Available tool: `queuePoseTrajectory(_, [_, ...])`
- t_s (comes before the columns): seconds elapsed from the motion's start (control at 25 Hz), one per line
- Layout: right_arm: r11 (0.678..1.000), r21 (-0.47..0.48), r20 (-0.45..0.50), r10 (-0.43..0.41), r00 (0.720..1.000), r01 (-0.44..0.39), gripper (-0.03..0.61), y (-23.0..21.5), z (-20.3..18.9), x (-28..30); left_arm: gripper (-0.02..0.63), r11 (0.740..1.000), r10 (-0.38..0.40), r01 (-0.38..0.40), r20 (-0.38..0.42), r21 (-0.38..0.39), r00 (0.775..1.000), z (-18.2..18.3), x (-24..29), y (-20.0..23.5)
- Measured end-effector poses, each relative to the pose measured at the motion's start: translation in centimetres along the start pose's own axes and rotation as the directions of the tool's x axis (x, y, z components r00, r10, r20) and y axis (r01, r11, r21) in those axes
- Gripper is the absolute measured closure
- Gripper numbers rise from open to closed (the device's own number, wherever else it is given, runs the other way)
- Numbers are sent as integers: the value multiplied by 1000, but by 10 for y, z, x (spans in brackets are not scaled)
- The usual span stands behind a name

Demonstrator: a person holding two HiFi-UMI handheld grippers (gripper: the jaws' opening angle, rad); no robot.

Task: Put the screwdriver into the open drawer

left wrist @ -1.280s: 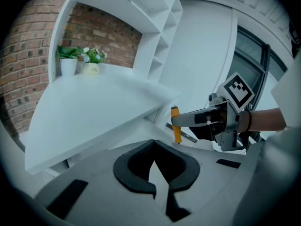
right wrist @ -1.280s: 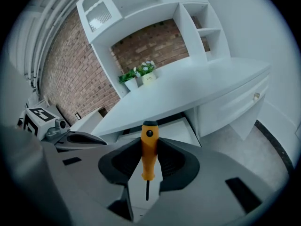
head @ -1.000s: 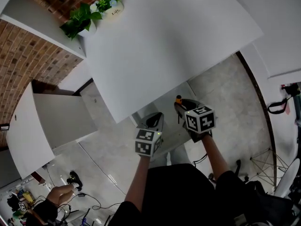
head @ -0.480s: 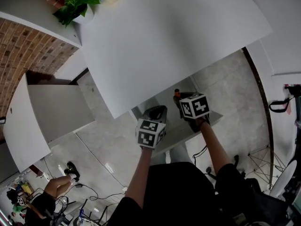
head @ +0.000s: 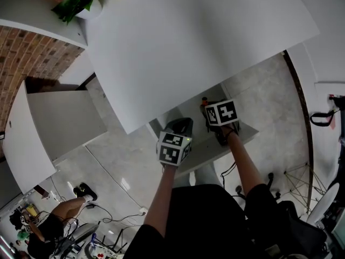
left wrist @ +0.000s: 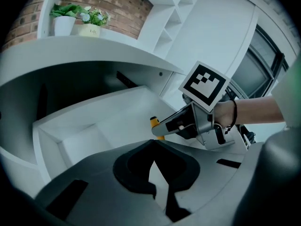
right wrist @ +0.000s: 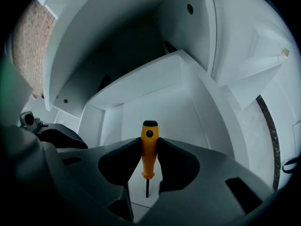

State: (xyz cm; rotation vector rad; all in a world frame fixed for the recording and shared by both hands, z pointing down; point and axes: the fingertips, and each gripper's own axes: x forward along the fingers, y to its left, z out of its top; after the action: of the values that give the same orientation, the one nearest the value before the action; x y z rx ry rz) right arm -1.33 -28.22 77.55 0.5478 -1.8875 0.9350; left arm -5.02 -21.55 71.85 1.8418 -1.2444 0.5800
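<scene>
Here, the right tool (right wrist: 149, 142) clamps one screwdriver (right wrist: 149, 157) over one open drawer (right wrist: 155, 102); the left tool (left wrist: 153, 145) is closed, empty.

White desk (head: 205, 47), leafy potted plant (left wrist: 63, 19) and flowering pot (left wrist: 92, 23) at its back, open drawer (right wrist: 155, 102) beneath

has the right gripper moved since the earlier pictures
Yes. The right gripper, holding the orange-handled screwdriver, has dropped below the white desktop's edge, towards the open white drawer.
</scene>
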Motion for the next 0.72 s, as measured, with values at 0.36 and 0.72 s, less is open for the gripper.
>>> queuePoseTrajectory(0.36, [995, 101, -34, -19, 999, 23, 466, -14, -8, 17, 606, 1000, 0, -1, -25, -23, 1000, -9, 8, 0])
queuePoseTrajectory(0.72, [988, 144, -40, -41, 998, 46, 466, -19, -9, 26, 606, 999, 4, -5, -33, -41, 999, -10, 11, 2])
